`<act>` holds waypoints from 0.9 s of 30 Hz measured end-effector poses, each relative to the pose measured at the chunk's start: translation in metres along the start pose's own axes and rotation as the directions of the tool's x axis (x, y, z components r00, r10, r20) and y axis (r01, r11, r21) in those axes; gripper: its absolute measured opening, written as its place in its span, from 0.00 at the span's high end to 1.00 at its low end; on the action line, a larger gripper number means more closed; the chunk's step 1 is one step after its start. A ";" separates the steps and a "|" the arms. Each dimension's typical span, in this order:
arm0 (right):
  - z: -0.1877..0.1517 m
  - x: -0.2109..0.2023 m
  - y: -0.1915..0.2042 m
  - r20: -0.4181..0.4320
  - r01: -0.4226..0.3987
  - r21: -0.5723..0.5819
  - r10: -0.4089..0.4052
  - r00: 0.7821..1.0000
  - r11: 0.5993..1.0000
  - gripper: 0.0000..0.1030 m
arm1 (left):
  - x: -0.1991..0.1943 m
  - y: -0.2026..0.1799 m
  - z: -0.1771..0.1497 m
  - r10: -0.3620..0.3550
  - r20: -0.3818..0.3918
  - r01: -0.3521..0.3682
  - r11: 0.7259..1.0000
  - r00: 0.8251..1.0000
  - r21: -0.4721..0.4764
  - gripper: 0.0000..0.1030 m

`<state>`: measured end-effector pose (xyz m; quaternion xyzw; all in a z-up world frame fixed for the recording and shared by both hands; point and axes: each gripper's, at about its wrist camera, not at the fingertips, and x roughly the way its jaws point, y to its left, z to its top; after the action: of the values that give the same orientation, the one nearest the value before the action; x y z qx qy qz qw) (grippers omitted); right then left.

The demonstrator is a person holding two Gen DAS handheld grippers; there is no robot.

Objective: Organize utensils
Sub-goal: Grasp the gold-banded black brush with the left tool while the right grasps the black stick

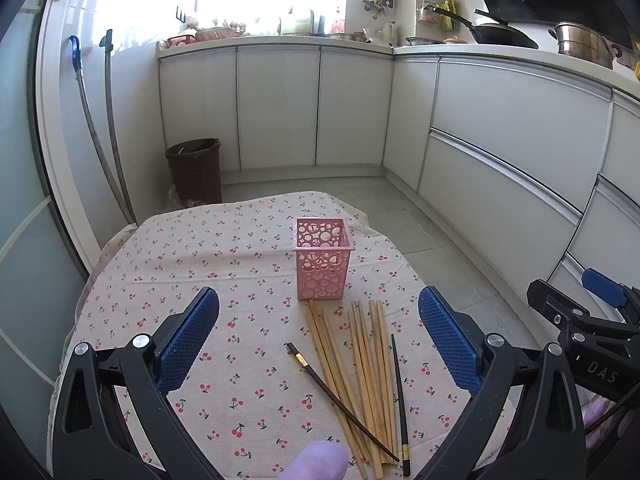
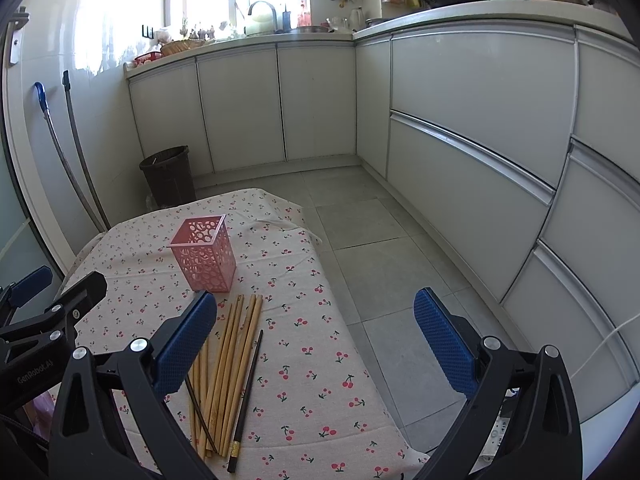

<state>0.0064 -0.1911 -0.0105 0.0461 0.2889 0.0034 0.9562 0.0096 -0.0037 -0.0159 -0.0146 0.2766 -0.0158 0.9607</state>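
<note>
1. As the left wrist camera looks forward, the left gripper (image 1: 318, 336) hangs above a table covered in a cherry-print cloth (image 1: 192, 280), its blue-padded fingers (image 1: 188, 340) spread wide apart and holding nothing. Between them on the cloth lie the bamboo chopsticks (image 1: 362, 368), a loose bundle fanned lengthwise with the far tips near the foot of the pink perforated holder (image 1: 323, 258), which stands upright and looks empty. Two dark chopsticks (image 1: 344, 404) lie with the bundle: one crosses it diagonally, the other lies along its right edge. A gloved fingertip (image 1: 316, 462) shows at the bottom edge. The right gripper (image 1: 580, 320) enters at far right.

2. In the right wrist view, the right gripper (image 2: 316, 340) has its fingers equally far apart and empty, positioned over the table's right edge and the tiled floor (image 2: 384, 264). The bamboo chopsticks (image 2: 228, 368) lie beside and partly under its left finger (image 2: 186, 344), below the pink perforated holder (image 2: 204, 254). A brown waste bin (image 2: 168, 176) stands beyond the table, by the white cabinets (image 2: 280, 104).
</note>
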 end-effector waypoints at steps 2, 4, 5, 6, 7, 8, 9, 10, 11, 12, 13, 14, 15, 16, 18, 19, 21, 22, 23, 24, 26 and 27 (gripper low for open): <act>0.000 0.000 0.000 -0.002 0.001 -0.001 -0.001 1.000 1.000 0.07 | 0.002 0.001 0.000 0.003 -0.006 -0.003 1.000 1.000 -0.003 0.07; 0.000 0.001 0.000 -0.007 0.004 0.000 -0.004 1.000 1.000 0.07 | 0.003 0.003 0.000 0.003 -0.013 -0.003 1.000 1.000 -0.009 0.07; 0.000 0.002 0.000 -0.010 0.005 0.000 -0.005 1.000 1.000 0.07 | 0.004 0.003 0.000 0.003 -0.018 -0.003 1.000 1.000 -0.013 0.07; 0.001 0.002 0.000 -0.013 0.007 0.002 -0.007 1.000 1.000 0.07 | 0.006 0.004 0.000 0.002 -0.028 -0.002 1.000 1.000 -0.018 0.07; 0.001 0.003 -0.001 -0.019 0.010 0.006 -0.010 1.000 1.000 0.07 | 0.009 0.006 0.000 0.003 -0.047 -0.004 1.000 0.999 -0.028 0.07; 0.000 0.004 -0.001 -0.025 0.011 0.008 -0.011 1.000 1.000 0.07 | 0.014 0.008 -0.001 0.006 -0.072 -0.009 0.999 0.997 -0.041 0.07; 0.000 0.007 -0.002 -0.040 0.009 0.012 -0.009 0.999 1.000 0.07 | 0.020 0.010 -0.001 0.010 -0.108 -0.016 0.998 0.994 -0.057 0.07; -0.001 0.009 -0.002 -0.054 0.008 0.014 -0.007 0.999 1.000 0.07 | 0.030 0.015 -0.004 0.002 -0.161 -0.016 0.996 0.987 -0.083 0.07; -0.001 0.011 -0.002 -0.065 0.011 0.016 -0.010 0.998 1.000 0.07 | 0.040 0.020 -0.006 -0.013 -0.214 -0.012 0.993 0.977 -0.113 0.07; -0.002 0.013 -0.002 -0.074 0.015 0.017 -0.014 0.997 1.000 0.07 | 0.052 0.026 -0.010 -0.022 -0.276 -0.021 0.988 0.961 -0.150 0.07; -0.003 0.014 -0.002 -0.082 0.017 0.016 -0.016 0.997 1.000 0.07 | 0.064 0.033 -0.016 -0.024 -0.344 -0.042 0.982 0.939 -0.184 0.07; -0.003 0.015 -0.002 -0.089 0.018 0.012 -0.017 0.996 1.000 0.07 | 0.076 0.040 -0.021 -0.028 -0.401 -0.063 0.975 0.915 -0.211 0.07; -0.003 0.016 0.000 -0.093 0.021 0.007 -0.020 0.995 1.000 0.07 | 0.086 0.046 -0.027 -0.030 -0.451 -0.086 0.968 0.892 -0.234 0.07; -0.004 0.018 0.001 -0.101 0.025 0.002 -0.025 0.995 1.000 0.07 | 0.099 0.053 -0.034 -0.024 -0.506 -0.124 0.959 0.862 -0.256 0.07; -0.003 0.021 0.002 -0.120 0.024 0.003 -0.023 0.993 1.000 0.07 | 0.120 0.066 -0.046 0.001 -0.592 -0.208 0.937 0.806 -0.281 0.07; 0.000 0.023 0.002 -0.135 0.021 0.011 -0.019 0.991 1.000 0.07 | 0.131 0.074 -0.052 0.003 -0.630 -0.247 0.921 0.777 -0.300 0.07; 0.008 0.028 -0.001 -0.169 0.004 0.040 0.003 0.986 0.999 0.07 | 0.146 0.087 -0.059 -0.001 -0.654 -0.290 0.895 0.757 -0.338 0.07; 0.013 0.031 -0.003 -0.186 -0.012 0.061 0.023 0.982 0.998 0.07 | 0.153 0.092 -0.061 0.007 -0.660 -0.313 0.884 0.751 -0.346 0.07; 0.019 0.033 -0.004 -0.199 -0.020 0.076 0.035 0.979 0.997 0.07 | 0.157 0.096 -0.062 0.015 -0.665 -0.328 0.879 0.746 -0.347 0.07; 0.024 0.036 -0.005 -0.208 -0.026 0.093 0.045 0.977 0.995 0.07 | 0.160 0.098 -0.063 0.018 -0.670 -0.336 0.875 0.742 -0.348 0.07; 0.037 0.045 -0.008 -0.228 -0.041 0.136 0.071 0.971 0.990 0.07 | 0.169 0.098 -0.066 0.011 -0.689 -0.339 0.876 0.725 -0.343 0.07; 0.043 0.051 -0.009 -0.243 -0.050 0.157 0.088 0.966 0.986 0.07 | 0.172 0.098 -0.068 0.009 -0.696 -0.342 0.876 0.718 -0.342 0.08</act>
<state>0.0725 -0.2016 -0.0041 0.1268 0.4042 0.0207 0.9056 0.1216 0.0863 -0.1685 -0.2010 0.6018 0.1377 0.7606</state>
